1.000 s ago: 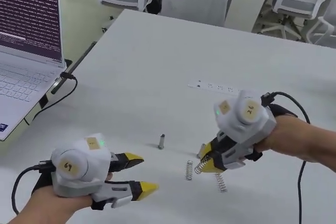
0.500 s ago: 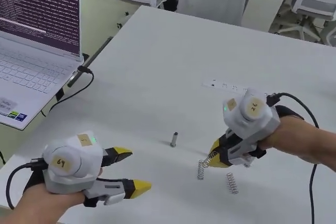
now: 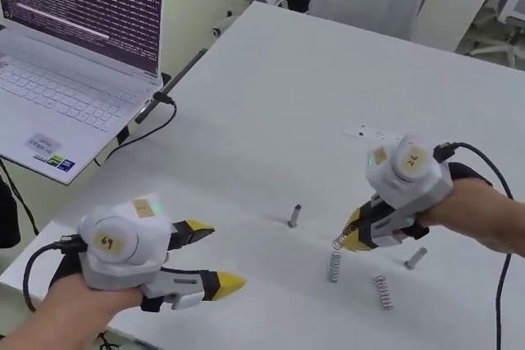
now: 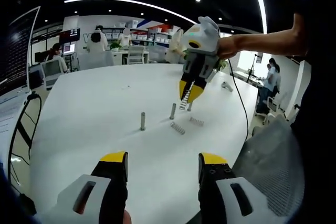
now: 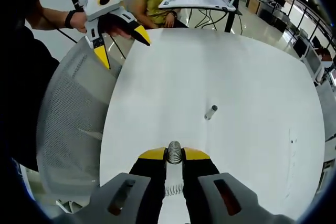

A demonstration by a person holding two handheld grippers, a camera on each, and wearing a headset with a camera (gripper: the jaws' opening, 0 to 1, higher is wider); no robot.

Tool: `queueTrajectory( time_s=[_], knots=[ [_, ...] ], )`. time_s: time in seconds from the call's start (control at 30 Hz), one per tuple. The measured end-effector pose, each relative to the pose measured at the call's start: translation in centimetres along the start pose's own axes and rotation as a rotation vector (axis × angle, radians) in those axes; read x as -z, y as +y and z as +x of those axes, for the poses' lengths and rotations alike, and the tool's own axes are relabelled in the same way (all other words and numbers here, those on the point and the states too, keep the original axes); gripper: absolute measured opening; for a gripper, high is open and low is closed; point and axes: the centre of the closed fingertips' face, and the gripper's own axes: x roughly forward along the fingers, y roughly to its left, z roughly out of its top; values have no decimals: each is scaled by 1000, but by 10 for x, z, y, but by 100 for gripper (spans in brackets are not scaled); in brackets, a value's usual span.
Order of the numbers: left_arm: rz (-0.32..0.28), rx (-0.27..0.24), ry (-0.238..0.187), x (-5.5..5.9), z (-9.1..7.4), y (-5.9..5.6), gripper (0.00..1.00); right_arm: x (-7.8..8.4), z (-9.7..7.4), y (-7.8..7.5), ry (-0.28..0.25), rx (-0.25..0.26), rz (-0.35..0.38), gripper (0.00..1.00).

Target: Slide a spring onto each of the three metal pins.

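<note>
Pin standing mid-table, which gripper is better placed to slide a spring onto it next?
Right. The right gripper is shut on a spring and sits close to the pin; the left gripper is open and empty.

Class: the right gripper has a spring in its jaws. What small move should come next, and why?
Probably move the right gripper across to the upright pin and line the spring up over the pin's top. Its jaws are shut on the spring, and that pin stands bare, apart from the gripper. The left gripper is open.
</note>
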Motion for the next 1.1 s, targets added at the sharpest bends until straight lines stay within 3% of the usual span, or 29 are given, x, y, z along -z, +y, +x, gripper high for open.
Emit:
queueTrajectory(
  time_s=[0.6,1.1],
  knots=[
    [-31,-11,-9,2,1,1,49,-34,16,-43,-27,23,-12,8],
    [-46,-24,-21,0,-2,5,49,-41,35,-61,10,38,-45,8]
  ],
)
